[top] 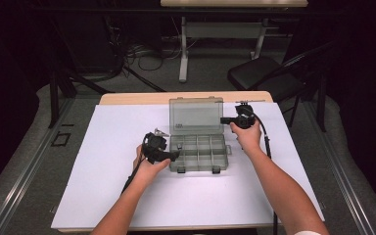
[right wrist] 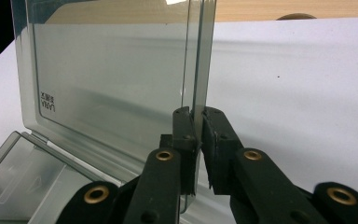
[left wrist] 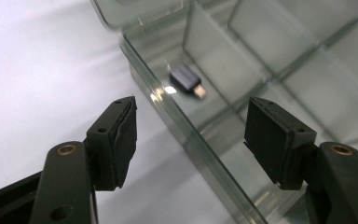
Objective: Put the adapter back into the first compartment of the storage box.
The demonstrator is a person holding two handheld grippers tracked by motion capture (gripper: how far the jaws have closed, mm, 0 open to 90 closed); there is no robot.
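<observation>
A clear plastic organizer box (top: 198, 153) with several compartments sits mid-table on a white sheet, its lid (top: 196, 115) standing upright. My right gripper (top: 223, 120) is shut on the lid's right edge (right wrist: 196, 70), the jaws pinching the thin plastic wall. My left gripper (top: 176, 155) is open at the box's left wall (left wrist: 177, 121), one jaw outside and one over the compartments. A small black adapter with a metal plug (left wrist: 187, 81) lies in a compartment just beyond the left jaws.
The white sheet (top: 107, 186) covers most of the wooden table. A black chair (top: 264, 73) and another table's legs stand on the floor beyond. Cables trail from both grippers toward the near edge.
</observation>
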